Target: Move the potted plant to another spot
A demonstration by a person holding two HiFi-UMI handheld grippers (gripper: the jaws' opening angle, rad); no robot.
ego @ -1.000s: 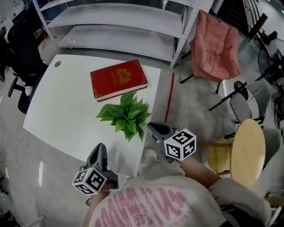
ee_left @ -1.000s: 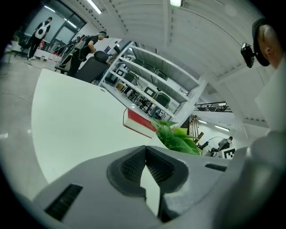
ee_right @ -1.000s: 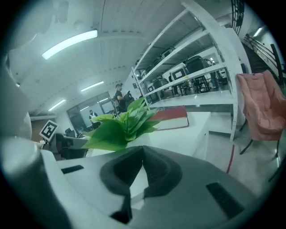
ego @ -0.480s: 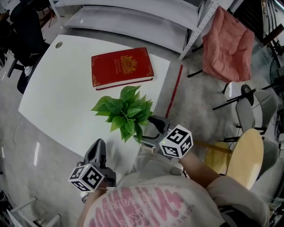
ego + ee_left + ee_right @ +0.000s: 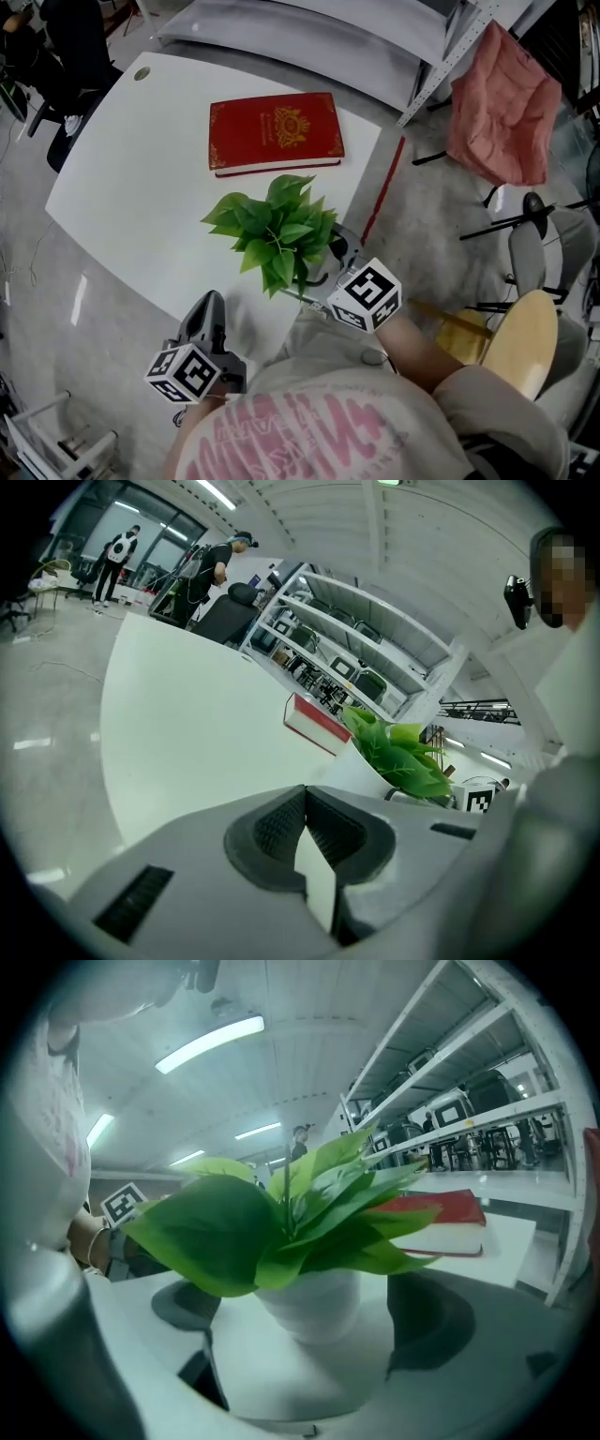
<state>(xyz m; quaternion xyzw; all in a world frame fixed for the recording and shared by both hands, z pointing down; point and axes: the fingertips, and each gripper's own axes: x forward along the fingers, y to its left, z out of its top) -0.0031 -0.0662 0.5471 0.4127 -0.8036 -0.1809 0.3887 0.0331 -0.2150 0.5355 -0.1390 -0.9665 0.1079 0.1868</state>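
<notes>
The potted plant (image 5: 277, 230), broad green leaves in a small round white pot (image 5: 309, 1302), stands on the white table (image 5: 131, 178) just on the person's side of the red hardback book (image 5: 275, 133) with the gold crest. Its leaves reach close to the book's near edge, though I cannot tell whether they overlap it.

The right gripper (image 5: 333, 258) sits low at the pot, on the side away from the book. Its jaws have just been opening and now stand spread wide with the pot between them. The right gripper view shows bare table on either side of the pot, so the pads are not pressing on it. The left gripper (image 5: 206, 314) hangs further from the book, past the table's near edge, with its jaws pressed together on nothing.

The step in hand looks to be seating the grip. To my eye the pot narrows toward its foot, so a low pinch might slip. I'd slide in until the pads face the fuller part of the pot, under the leaves, with the pot centred between them. Then close slowly and evenly, so that neither pad shoves the pot toward the book first. No leaf should get caught in the pinch. With the book so near, a straight lift with the pot upright seems safest before carrying it anywhere.
</notes>
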